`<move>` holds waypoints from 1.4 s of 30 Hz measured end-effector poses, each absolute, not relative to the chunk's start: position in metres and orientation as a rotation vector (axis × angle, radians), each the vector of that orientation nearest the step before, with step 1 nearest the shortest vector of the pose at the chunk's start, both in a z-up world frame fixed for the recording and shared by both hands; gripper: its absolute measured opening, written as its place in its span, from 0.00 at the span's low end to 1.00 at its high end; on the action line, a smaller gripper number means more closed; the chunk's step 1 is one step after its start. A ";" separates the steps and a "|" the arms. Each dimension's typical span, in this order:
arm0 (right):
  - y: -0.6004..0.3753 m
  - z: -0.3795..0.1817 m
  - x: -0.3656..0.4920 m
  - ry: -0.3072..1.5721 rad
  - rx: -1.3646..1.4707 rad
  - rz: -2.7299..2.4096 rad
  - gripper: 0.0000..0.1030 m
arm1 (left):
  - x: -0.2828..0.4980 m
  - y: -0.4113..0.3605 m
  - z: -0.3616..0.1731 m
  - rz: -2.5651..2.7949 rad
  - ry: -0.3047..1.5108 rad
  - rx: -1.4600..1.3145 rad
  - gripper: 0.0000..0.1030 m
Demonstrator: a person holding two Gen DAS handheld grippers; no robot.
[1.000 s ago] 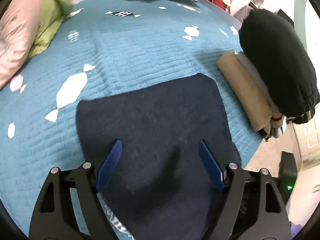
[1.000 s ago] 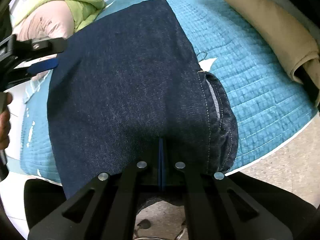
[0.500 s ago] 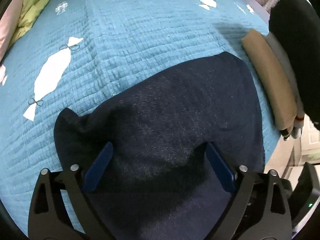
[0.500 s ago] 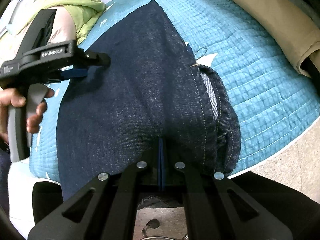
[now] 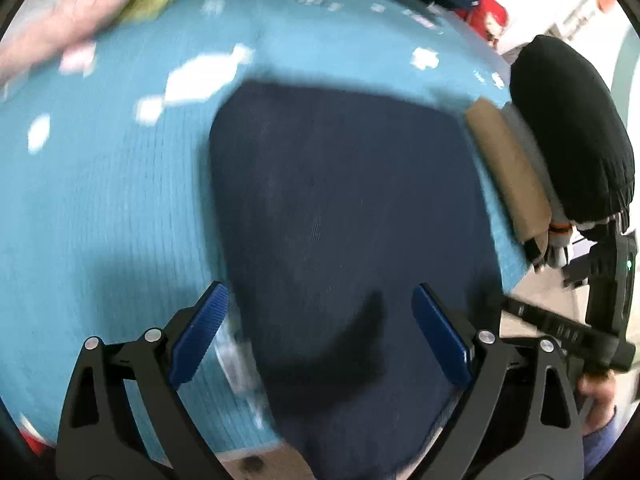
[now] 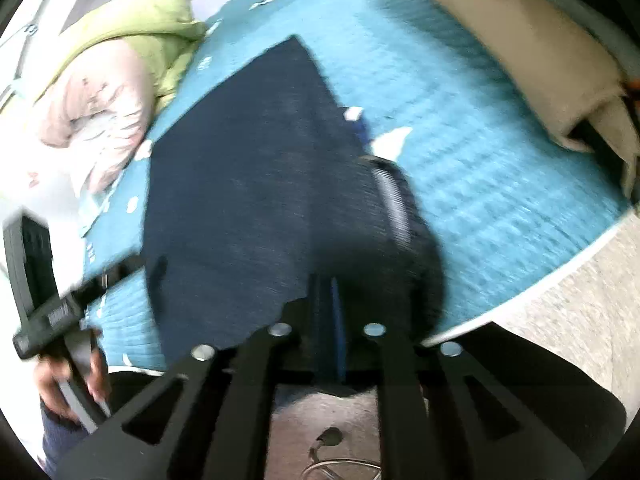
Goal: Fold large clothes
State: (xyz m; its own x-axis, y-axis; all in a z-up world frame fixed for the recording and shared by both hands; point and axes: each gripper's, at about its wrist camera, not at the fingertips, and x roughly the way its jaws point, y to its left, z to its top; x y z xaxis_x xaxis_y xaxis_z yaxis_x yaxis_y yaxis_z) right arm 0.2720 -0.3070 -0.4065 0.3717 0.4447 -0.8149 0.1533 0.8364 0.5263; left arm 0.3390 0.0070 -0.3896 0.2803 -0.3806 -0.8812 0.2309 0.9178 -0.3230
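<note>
— Where are the dark jeans?
— Folded flat on the teal bedspread, near edge hanging over the side of the bed. Same dark jeans in the right wrist view, with a stitched hem or waistband curling up at the right edge.
— Left tongs?
— Spread wide above the denim, blue pads clear of the cloth, nothing between them gripped. Just been opening wider.
— Right tongs?
— Nearly closed, only a narrow slit between the pads, and just been easing apart. Denim edge right at the tips; pressed or merely touching, cannot tell through the blur.
— Anything beside the jeans?
— Folded tan garment just to the right, with a black bundle beyond it. Green and pink bedding heaped at the far left of the bed. A hand wrapped round the left handle at the lower left of the right wrist view.
</note>
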 end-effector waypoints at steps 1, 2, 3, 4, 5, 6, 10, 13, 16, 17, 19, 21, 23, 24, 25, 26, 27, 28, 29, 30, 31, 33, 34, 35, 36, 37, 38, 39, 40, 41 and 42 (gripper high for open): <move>-0.310 -0.409 0.268 1.192 0.610 0.203 0.15 | 0.332 0.007 -0.399 -0.413 1.246 -0.159 0.90; -0.314 -0.412 0.264 1.195 0.651 0.205 0.16 | 0.323 0.005 -0.408 -0.417 1.269 -0.161 0.90; -0.318 -0.413 0.262 1.198 0.676 0.196 0.19 | 0.315 0.003 -0.414 -0.419 1.282 -0.160 0.90; -0.319 -0.413 0.261 1.196 0.683 0.191 0.21 | 0.309 0.001 -0.419 -0.419 1.287 -0.167 0.90; -0.320 -0.413 0.259 1.194 0.685 0.185 0.27 | 0.305 -0.001 -0.423 -0.416 1.296 -0.180 0.90; -0.320 -0.413 0.257 1.195 0.681 0.181 0.29 | 0.297 -0.002 -0.425 -0.413 1.303 -0.191 0.90; -0.317 -0.425 0.253 1.220 0.656 0.155 0.29 | 0.285 -0.009 -0.435 -0.387 1.295 -0.182 0.90; -0.315 -0.431 0.254 1.209 0.690 0.132 0.33 | 0.284 -0.007 -0.435 -0.382 1.305 -0.200 0.90; -0.322 -0.424 0.247 1.184 0.680 0.090 0.57 | 0.278 -0.003 -0.434 -0.380 1.318 -0.222 0.90; -0.324 -0.424 0.246 1.185 0.667 0.074 0.58 | 0.277 0.000 -0.435 -0.379 1.318 -0.228 0.90; -0.332 -0.432 0.243 1.199 0.704 0.064 0.58 | 0.273 0.002 -0.435 -0.373 1.321 -0.249 0.90; -0.338 -0.445 0.241 1.222 0.799 0.081 0.58 | 0.271 0.004 -0.436 -0.368 1.322 -0.261 0.90; -0.345 -0.454 0.238 1.236 0.872 0.091 0.61 | 0.269 0.006 -0.436 -0.367 1.326 -0.267 0.90; -0.346 -0.455 0.237 1.237 0.880 0.088 0.62 | 0.268 0.006 -0.436 -0.366 1.326 -0.267 0.90; -0.348 -0.456 0.236 1.238 0.885 0.088 0.63 | 0.267 0.006 -0.436 -0.364 1.328 -0.269 0.90; -0.351 -0.459 0.235 1.240 0.906 0.088 0.63 | 0.268 0.006 -0.436 -0.364 1.328 -0.272 0.90; -0.353 -0.461 0.234 1.239 0.928 0.090 0.63 | 0.267 0.007 -0.437 -0.362 1.329 -0.273 0.90; -0.353 -0.464 0.232 1.239 0.949 0.106 0.63 | 0.266 0.006 -0.436 -0.360 1.329 -0.273 0.90; -0.351 -0.467 0.234 1.244 0.970 0.117 0.64 | 0.266 0.006 -0.437 -0.359 1.331 -0.272 0.90; -0.352 -0.470 0.232 1.243 0.996 0.124 0.65 | 0.266 0.005 -0.437 -0.359 1.332 -0.272 0.90; -0.353 -0.474 0.229 1.244 1.024 0.130 0.65 | 0.266 0.005 -0.437 -0.359 1.333 -0.272 0.90; -0.357 -0.481 0.225 1.245 1.071 0.134 0.68 | 0.266 0.004 -0.437 -0.358 1.333 -0.277 0.90; -0.356 -0.482 0.226 1.243 1.082 0.135 0.69 | 0.265 0.004 -0.437 -0.358 1.333 -0.280 0.90; -0.358 -0.485 0.224 1.241 1.098 0.138 0.71 | 0.265 0.005 -0.437 -0.357 1.332 -0.282 0.90; -0.362 -0.489 0.223 1.239 1.113 0.141 0.73 | 0.263 0.006 -0.437 -0.356 1.330 -0.284 0.90; -0.363 -0.491 0.220 1.238 1.125 0.143 0.74 | 0.263 0.006 -0.437 -0.354 1.328 -0.287 0.90; -0.365 -0.495 0.219 1.241 1.149 0.150 0.74 | 0.262 0.006 -0.438 -0.352 1.327 -0.291 0.90; -0.367 -0.500 0.218 1.240 1.180 0.159 0.74 | 0.262 0.007 -0.438 -0.351 1.326 -0.291 0.90; -0.367 -0.505 0.219 1.240 1.212 0.169 0.74 | 0.262 0.007 -0.438 -0.350 1.326 -0.294 0.90; -0.369 -0.510 0.219 1.240 1.247 0.182 0.74 | 0.262 0.007 -0.438 -0.348 1.327 -0.298 0.90; -0.370 -0.513 0.219 1.236 1.280 0.194 0.74 | 0.262 0.007 -0.437 -0.348 1.329 -0.300 0.90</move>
State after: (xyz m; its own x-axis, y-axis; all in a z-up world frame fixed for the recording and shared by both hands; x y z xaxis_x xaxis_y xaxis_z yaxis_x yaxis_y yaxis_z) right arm 0.2187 -0.3698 -0.5132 0.4050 0.7071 -0.5796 0.4950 0.3634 0.7892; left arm 0.2620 0.0067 -0.4374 0.2022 -0.4128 -0.8881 0.0759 0.9107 -0.4060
